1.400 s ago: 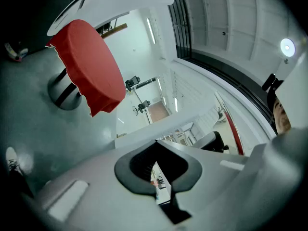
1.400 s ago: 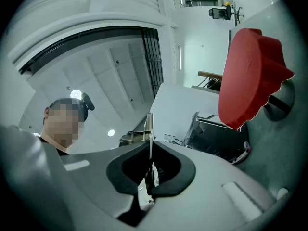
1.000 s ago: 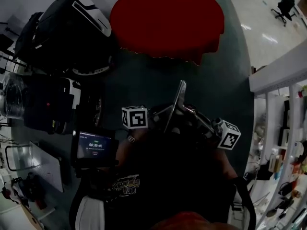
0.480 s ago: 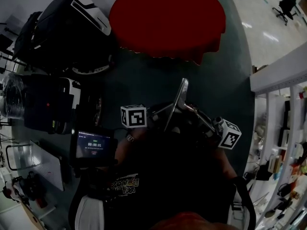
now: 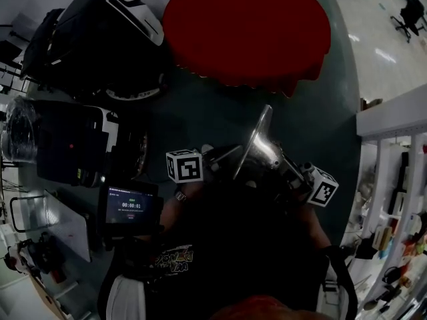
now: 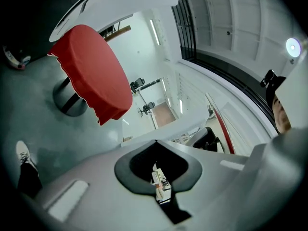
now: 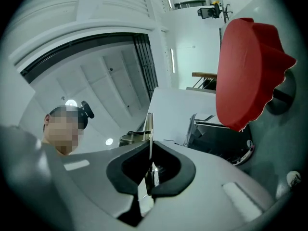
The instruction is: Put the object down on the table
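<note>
A shiny metal dish (image 5: pixel 261 147) hangs in the air in front of the person, short of the round red-clothed table (image 5: pixel 247 25). It is tilted, with its rim pointing up toward the table. My right gripper (image 5: pixel 283 168) is shut on the dish's lower edge. In the right gripper view, the thin rim (image 7: pixel 150 131) rises straight out of the closed right gripper (image 7: pixel 150 176). My left gripper (image 5: pixel 223 156) sits just left of the dish, and the left gripper (image 6: pixel 159 190) looks shut with nothing held. The red table (image 6: pixel 91 71) lies ahead.
Black bags (image 5: pixel 100 32) and a dark case (image 5: pixel 67 145) crowd the left side. A phone showing a timer (image 5: pixel 130 205) is mounted near the person's waist. A white shelf unit (image 5: pixel 393 119) stands on the right. Grey-green floor lies between me and the table.
The dish has turned from nearly edge-on to showing more of its rounded side, and it has shifted a little right. Both grippers keep their places beside it.
</note>
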`<state>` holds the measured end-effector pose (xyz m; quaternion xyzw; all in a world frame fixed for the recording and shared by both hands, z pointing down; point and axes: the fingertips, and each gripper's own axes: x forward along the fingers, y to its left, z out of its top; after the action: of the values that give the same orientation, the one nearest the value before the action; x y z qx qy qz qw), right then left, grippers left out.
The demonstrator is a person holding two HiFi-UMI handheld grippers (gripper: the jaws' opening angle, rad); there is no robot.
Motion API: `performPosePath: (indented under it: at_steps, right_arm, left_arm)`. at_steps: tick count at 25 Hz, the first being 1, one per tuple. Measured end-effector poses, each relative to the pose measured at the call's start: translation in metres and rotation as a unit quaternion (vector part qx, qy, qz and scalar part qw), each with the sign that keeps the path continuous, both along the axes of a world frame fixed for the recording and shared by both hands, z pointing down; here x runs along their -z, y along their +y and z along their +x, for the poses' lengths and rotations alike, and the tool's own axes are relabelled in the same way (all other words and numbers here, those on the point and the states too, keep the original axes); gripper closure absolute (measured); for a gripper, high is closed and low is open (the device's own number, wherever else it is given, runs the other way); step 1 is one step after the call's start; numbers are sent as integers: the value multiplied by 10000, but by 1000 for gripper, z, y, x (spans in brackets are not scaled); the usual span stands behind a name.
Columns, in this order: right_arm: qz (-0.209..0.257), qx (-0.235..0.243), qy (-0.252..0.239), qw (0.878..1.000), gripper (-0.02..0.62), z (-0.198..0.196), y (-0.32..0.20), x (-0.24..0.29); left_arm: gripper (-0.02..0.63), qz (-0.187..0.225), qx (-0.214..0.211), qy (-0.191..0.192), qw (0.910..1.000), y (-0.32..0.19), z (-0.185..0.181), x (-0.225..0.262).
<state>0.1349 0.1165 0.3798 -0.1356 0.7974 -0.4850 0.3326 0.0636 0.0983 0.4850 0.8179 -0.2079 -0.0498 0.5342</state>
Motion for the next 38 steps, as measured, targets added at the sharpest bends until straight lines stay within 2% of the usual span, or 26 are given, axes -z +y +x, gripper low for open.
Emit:
performPosePath:
  at_steps: [4, 7, 10, 12, 14, 18, 21, 24, 28, 30, 32, 35, 38]
  right_arm:
    - [9, -172, 73, 9998, 589, -29, -57, 9]
    - [132, -341, 85, 9993, 589, -54, -100, 26]
    - [228, -586, 108, 9980, 589, -70, -145, 31]
    - [169, -786, 119, 9967, 589, -80, -182, 27]
    - [21, -999, 147, 9949, 589, -82, -220, 16]
    - [-344, -1359, 568, 9885, 589, -61, -283, -23]
    - [-868, -1536, 1023, 9790, 589, -55, -353, -80]
    - [-1658, -1746, 1544, 9582, 589, -42, -420, -158]
    - [-2657, -1910, 1512, 9328, 589, -26, -490, -241]
    - [-2976, -1920, 1658, 9204, 589, -23, -515, -267]
    - [-3238, -1921, 1599, 9125, 589, -22, -540, -284]
    - [-3485, -1855, 1423, 9077, 589, -24, -571, -302]
    - [-3644, -1711, 1503, 9030, 589, -27, -588, -321]
  left_arm:
    - [591, 38, 43, 230, 9997, -58, -32, 6]
    - [591, 177, -100, 331, 9992, -102, -54, 17]
    - [591, 414, -174, 239, 9987, -136, -84, 28]
    - [591, 474, -58, 123, 9988, -154, -116, 28]
    - [591, 439, 178, 136, 9988, -169, -143, 26]
    - [591, 496, 413, 270, 9975, -176, -162, 31]
    - [591, 673, 408, 323, 9964, -189, -179, 37]
    - [591, 711, 377, 400, 9960, -199, -179, 39]
    - [591, 783, 722, 166, 9942, -227, -186, 47]
    - [591, 820, 945, 6, 9921, -240, -189, 51]
    - [591, 774, 1222, -94, 9894, -253, -194, 50]
    - [591, 607, 1601, -116, 9852, -269, -196, 45]
    - [591, 406, 1928, -120, 9803, -276, -197, 39]
